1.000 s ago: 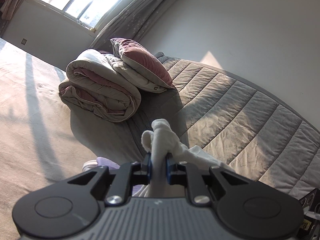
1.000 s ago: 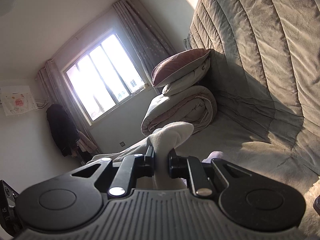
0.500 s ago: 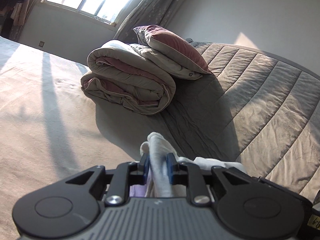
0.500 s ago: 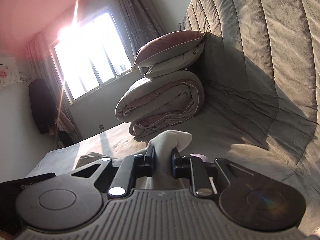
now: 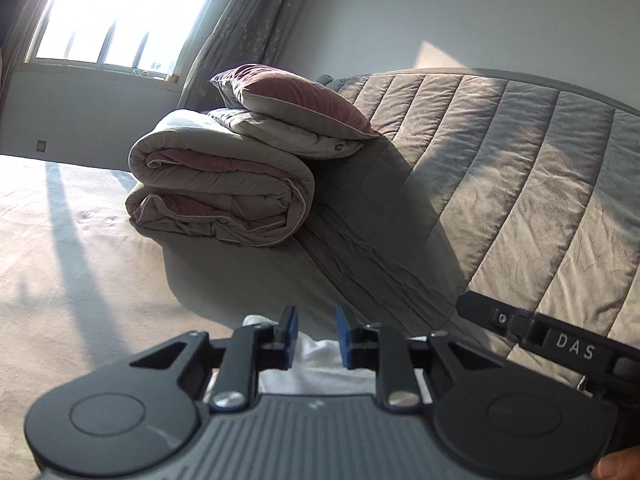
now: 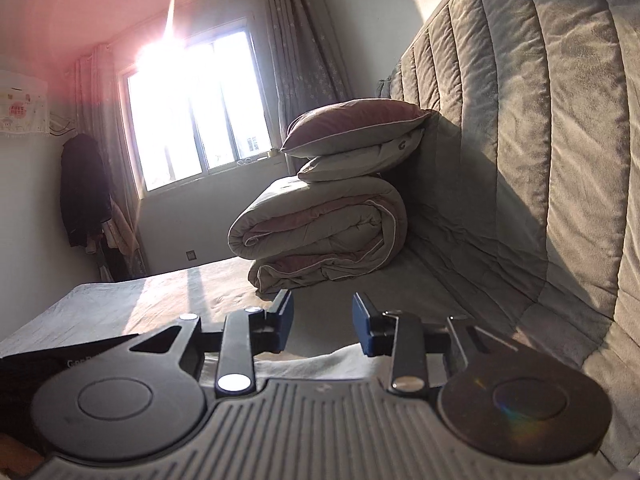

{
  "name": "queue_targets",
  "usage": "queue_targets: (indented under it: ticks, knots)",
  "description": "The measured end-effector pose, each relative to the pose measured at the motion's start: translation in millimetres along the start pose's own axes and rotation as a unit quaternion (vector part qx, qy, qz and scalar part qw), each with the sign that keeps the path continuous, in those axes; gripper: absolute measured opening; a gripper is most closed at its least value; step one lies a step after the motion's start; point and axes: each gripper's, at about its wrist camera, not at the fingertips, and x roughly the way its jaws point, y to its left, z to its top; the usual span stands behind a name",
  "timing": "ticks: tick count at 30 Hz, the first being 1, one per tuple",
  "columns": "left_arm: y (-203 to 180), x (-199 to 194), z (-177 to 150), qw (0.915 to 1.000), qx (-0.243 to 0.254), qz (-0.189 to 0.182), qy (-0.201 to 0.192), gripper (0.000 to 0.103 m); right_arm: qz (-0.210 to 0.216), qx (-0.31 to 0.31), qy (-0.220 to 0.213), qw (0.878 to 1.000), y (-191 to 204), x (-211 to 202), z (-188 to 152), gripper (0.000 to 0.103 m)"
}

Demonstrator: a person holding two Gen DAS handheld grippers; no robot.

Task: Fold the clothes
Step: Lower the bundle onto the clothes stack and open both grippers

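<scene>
Here, scene: a bed (image 5: pixel 80 264) in a sunlit room is seen from both wrist views.
Left hand-held gripper (image 5: pixel 313 334): its blue pads are parted; nothing is clamped between them.
Right hand-held gripper (image 6: pixel 322 326): its jaws have just been opening and are set wide apart, with nothing gripped.
White garment (image 5: pixel 320 368): it is laid on the bed, low beneath and behind the left fingertips; its edge (image 6: pixel 320 364) is also seen under the right gripper.
Rolled duvet (image 5: pixel 216 192): it is placed farther up the bed, beside the quilted headboard (image 5: pixel 520 184).
Pillows (image 5: pixel 288 108): two are stacked on the duvet.
Window (image 6: pixel 192 112): bright glare is cast through it.
</scene>
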Motion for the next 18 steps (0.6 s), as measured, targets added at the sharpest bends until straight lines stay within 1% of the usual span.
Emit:
queue_targets:
  ticks: [3,6,7,9,11,12,13,14,16,17,18]
  knots:
    - [5,8,-19,0.9996,0.013,0.014,0.020,0.011,-0.014,-0.003,0.030,0.999,-2,14,-17,0.023]
    - [9,10,-27,0.9992,0.026,0.019,0.025,0.011,-0.033,-0.002,0.065,0.997,-9,25,-39,0.010]
    - [9,11,-30,0.9990,0.030,0.020,0.027,0.011,-0.037,-0.003,0.068,0.997,-10,27,-44,0.010]
    - [6,7,-27,0.9986,0.038,0.022,0.028,0.011,-0.044,-0.003,0.072,0.996,-10,28,-49,0.010]
    - [0,2,-21,0.9983,0.046,0.024,0.027,0.011,-0.044,0.011,0.065,0.997,-10,22,-43,0.010]
    - [-3,-1,-19,0.9981,0.049,0.025,0.027,0.013,-0.044,0.016,0.061,0.997,-9,19,-40,0.014]
    - [-6,-4,-16,0.9979,0.053,0.026,0.026,0.017,-0.043,0.019,0.057,0.997,-8,14,-36,0.022]
    - [-8,-8,-13,0.9978,0.054,0.028,0.025,0.020,-0.043,0.018,0.053,0.998,-5,9,-31,0.023]
    - [-10,-21,-7,0.9982,0.047,0.032,0.018,0.037,-0.046,0.010,0.046,0.998,1,-5,-21,0.023]
    - [-11,-28,-4,0.9984,0.043,0.033,0.017,0.039,-0.049,0.008,0.044,0.998,3,-12,-17,0.024]
    - [-12,-35,-1,0.9985,0.039,0.034,0.018,0.040,-0.052,0.009,0.041,0.998,6,-20,-13,0.027]
